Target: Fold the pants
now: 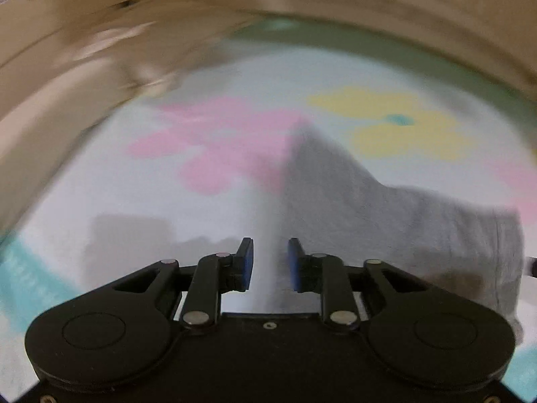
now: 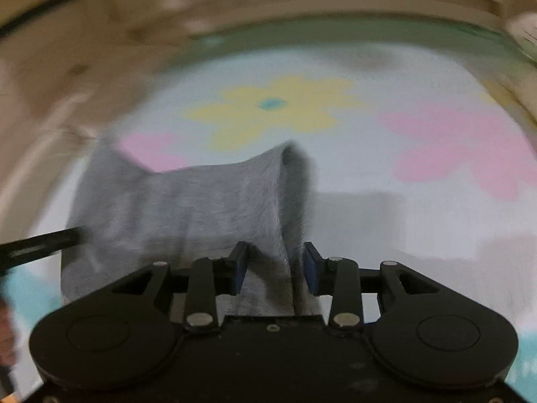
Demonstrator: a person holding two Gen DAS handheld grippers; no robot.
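The grey pants [image 1: 386, 221] lie on a white cloth with pink and yellow flowers [image 1: 218, 141]. In the left wrist view they spread to the right of my left gripper [image 1: 270, 262], whose blue-padded jaws stand apart with the pants' left edge between them. In the right wrist view the pants [image 2: 174, 208] are bunched up and reach to the left, with a raised fold running between the parted jaws of my right gripper [image 2: 276, 265]. Both views are blurred by motion.
The flowered cloth [image 2: 419, 201] covers the surface, with teal patches at its near corners [image 1: 27, 278]. A wooden rim or wall [image 1: 235, 6] curves behind it. The other gripper's black finger [image 2: 40, 243] enters from the left edge in the right wrist view.
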